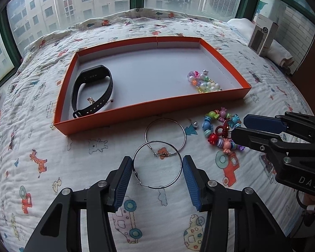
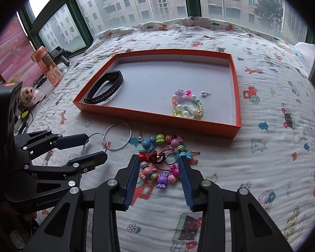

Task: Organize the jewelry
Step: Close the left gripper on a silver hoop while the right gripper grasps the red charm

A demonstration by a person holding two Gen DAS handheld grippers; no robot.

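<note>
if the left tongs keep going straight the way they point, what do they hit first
Probably the nearer hoop earring, already lying between the open left tongs. Beyond it come the second hoop and the orange tray; depth is unclear.

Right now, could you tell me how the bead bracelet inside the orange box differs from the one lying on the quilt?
The bracelet in the box has pale, pearly, translucent beads; the bracelet on the quilt has bright, opaque candy-shaped beads. The first lies inside the orange box; the second lies outside, in front of it. The first is free of both tongs; the second sits between the open right tongs, with a red knotted charm on it. Both are multicoloured bead bracelets.
</note>
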